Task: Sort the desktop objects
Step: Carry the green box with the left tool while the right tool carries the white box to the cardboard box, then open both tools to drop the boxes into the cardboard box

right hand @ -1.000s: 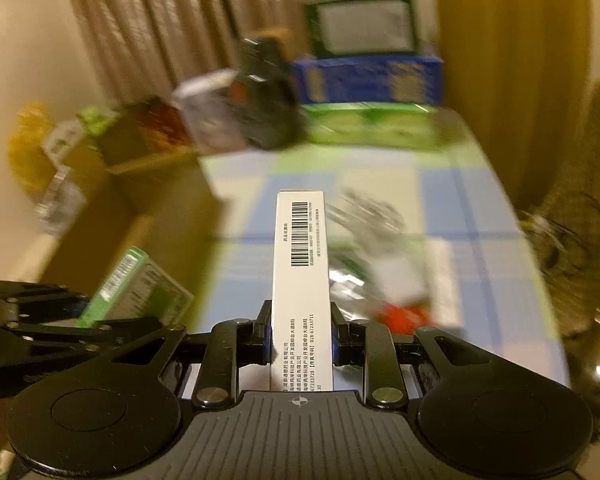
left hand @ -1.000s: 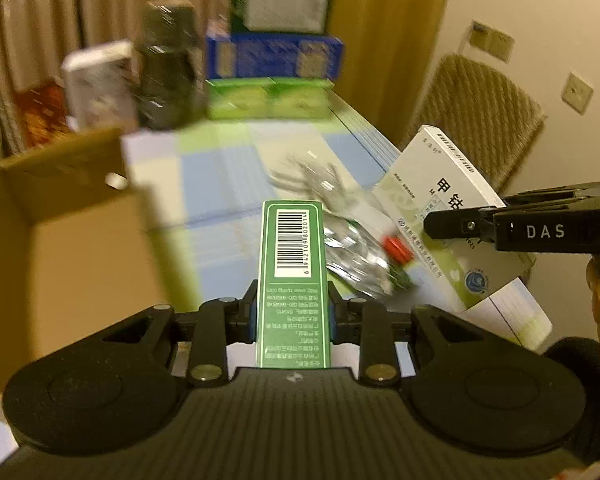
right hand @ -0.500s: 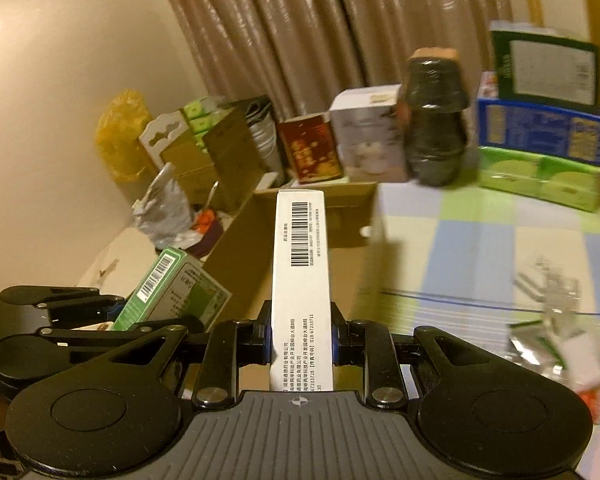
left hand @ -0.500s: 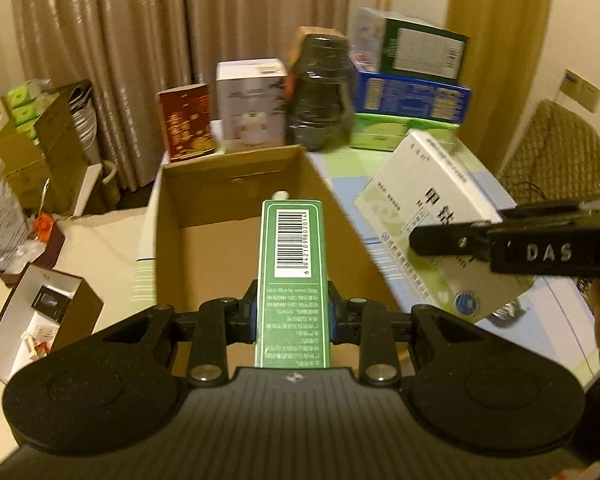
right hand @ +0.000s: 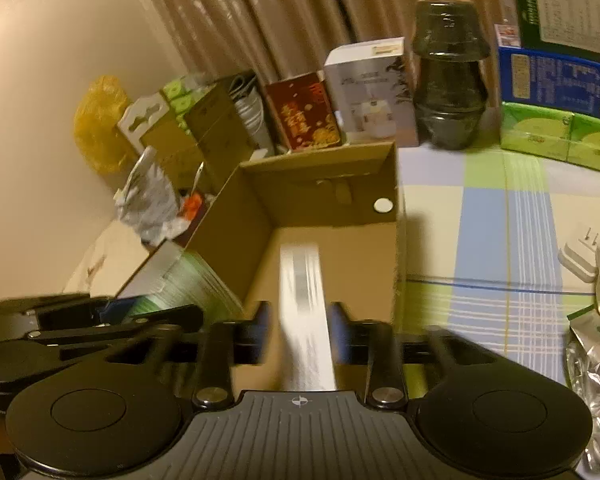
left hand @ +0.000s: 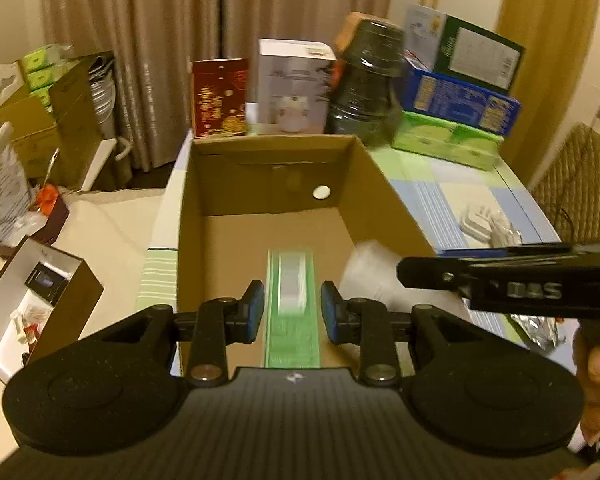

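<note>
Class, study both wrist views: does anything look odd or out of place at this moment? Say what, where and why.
Yes. Both claws are open, and each box is a streaked blur with a gap on either side: the green box in the left claw, the white box in the right claw. They seem to be dropping into the cardboard box.

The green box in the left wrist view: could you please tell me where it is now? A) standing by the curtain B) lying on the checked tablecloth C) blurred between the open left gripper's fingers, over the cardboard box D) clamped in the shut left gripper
C: the green box shows blurred between the spread fingers of the left gripper, touching neither, above the open cardboard box.
</note>
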The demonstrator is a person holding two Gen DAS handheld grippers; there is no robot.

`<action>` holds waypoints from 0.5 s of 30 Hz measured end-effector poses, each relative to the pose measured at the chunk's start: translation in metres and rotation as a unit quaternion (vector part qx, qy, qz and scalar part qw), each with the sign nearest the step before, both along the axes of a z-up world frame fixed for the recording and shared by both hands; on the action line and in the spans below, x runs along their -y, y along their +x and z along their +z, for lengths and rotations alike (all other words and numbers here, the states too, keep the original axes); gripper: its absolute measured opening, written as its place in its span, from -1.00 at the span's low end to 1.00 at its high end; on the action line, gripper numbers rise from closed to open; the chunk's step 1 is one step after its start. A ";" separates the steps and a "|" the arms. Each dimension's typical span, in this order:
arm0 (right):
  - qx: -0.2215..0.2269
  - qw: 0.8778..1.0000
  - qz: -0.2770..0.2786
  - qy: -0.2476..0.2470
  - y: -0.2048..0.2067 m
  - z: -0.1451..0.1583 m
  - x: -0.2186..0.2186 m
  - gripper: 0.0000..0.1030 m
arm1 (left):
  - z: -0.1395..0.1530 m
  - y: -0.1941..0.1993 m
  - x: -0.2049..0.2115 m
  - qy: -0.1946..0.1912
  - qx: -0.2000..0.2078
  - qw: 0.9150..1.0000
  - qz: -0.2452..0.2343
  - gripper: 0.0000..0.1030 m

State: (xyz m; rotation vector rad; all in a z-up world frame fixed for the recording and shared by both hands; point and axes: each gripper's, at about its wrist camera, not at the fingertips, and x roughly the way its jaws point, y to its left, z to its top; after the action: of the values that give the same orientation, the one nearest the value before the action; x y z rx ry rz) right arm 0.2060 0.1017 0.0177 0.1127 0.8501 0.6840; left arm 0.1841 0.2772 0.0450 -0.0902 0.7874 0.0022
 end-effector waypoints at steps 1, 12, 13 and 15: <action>0.007 1.000 -0.003 0.004 -0.001 0.003 0.005 0.19 | 0.001 -0.002 -0.001 -0.002 0.004 1.000 0.003 -0.47; 0.041 0.998 -0.050 0.015 -0.057 0.021 0.093 0.36 | 0.029 -0.056 0.039 -0.015 0.047 0.999 0.003 -0.31; 0.043 0.998 -0.053 0.012 -0.066 0.020 0.103 0.40 | 0.032 -0.062 0.047 -0.016 0.050 0.999 -0.001 -0.29; 0.044 0.997 -0.066 0.004 -0.082 0.016 0.126 0.44 | 0.037 -0.075 0.063 -0.019 0.058 0.998 -0.008 -0.21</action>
State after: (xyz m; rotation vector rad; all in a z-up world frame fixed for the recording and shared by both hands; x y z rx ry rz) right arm 0.1236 -0.0244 0.0334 0.1425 0.7482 0.5641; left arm 0.1090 0.2142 0.0815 -0.1196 0.6726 -0.0321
